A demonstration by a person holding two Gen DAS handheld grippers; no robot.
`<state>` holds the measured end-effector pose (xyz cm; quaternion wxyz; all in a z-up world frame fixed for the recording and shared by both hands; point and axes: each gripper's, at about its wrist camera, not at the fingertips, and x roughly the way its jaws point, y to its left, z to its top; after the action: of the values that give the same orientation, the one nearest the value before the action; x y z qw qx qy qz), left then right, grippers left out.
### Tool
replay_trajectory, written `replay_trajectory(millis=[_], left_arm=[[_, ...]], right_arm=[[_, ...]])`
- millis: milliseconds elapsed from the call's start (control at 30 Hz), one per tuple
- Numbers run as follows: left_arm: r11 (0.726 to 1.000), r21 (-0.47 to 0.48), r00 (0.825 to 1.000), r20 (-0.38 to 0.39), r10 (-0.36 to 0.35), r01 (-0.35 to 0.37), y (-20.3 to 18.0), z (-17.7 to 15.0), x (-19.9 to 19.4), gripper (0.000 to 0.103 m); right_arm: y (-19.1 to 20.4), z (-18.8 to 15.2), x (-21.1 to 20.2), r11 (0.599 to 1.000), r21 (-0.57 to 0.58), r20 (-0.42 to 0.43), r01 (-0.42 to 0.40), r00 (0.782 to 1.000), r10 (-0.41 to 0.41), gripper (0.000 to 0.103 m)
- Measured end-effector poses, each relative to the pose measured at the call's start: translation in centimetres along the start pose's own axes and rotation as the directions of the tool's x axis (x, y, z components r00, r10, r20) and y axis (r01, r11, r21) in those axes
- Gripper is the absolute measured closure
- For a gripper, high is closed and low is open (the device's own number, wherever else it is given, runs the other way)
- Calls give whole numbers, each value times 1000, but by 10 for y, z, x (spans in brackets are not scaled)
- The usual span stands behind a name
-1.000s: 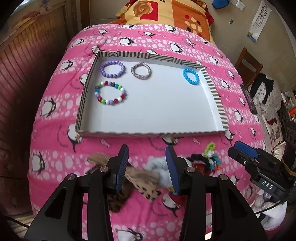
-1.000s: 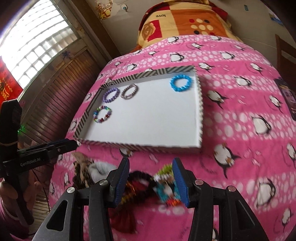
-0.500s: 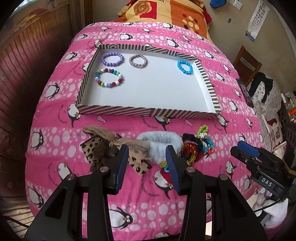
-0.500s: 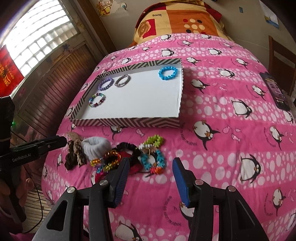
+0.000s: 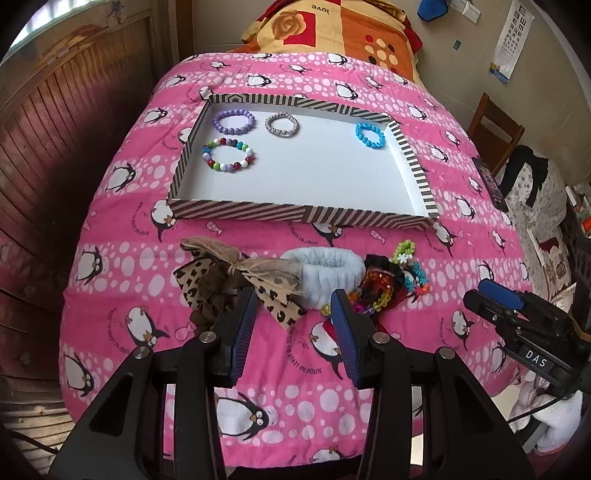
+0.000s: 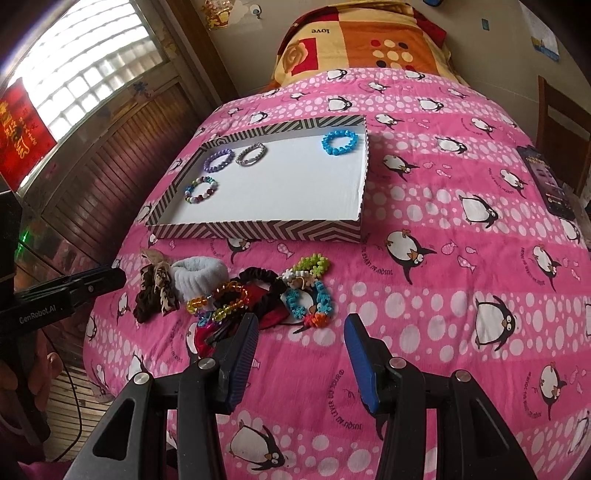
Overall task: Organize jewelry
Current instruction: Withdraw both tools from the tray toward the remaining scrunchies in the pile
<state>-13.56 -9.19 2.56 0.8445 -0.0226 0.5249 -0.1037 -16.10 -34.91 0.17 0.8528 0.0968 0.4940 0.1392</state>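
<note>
A striped tray (image 5: 295,216) (image 6: 258,230) lies on the pink penguin quilt. In it lie a purple bracelet (image 5: 233,122), a silver bracelet (image 5: 282,124), a blue bracelet (image 5: 370,136) and a multicolour bead bracelet (image 5: 228,154). In front of the tray is a pile: a leopard bow (image 5: 236,277), a white fluffy scrunchie (image 5: 327,275) (image 6: 199,277), a black scrunchie (image 6: 264,286), an amber bead bracelet (image 6: 231,295), and green (image 6: 314,264) and teal (image 6: 310,301) bead bracelets. My left gripper (image 5: 293,314) is open and empty just before the scrunchie. My right gripper (image 6: 301,339) is open and empty before the pile.
A dark phone (image 6: 546,181) lies on the quilt at the right. A wooden chair (image 5: 495,133) stands right of the bed. Wood panelling (image 5: 55,147) runs along the left. An orange patterned quilt (image 5: 332,33) lies at the far end.
Both grippers have pulled back and up from the pile, so the whole pile and tray now show. Both stay open and empty.
</note>
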Motion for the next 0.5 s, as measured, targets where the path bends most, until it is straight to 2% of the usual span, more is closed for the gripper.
replay_trajectory(millis=[500], left_arm=[[999, -37, 1000, -15, 13, -14, 10, -18, -2, 62]], right_arm=[[10, -8, -1, 999, -40, -24, 21, 999, -22, 56]])
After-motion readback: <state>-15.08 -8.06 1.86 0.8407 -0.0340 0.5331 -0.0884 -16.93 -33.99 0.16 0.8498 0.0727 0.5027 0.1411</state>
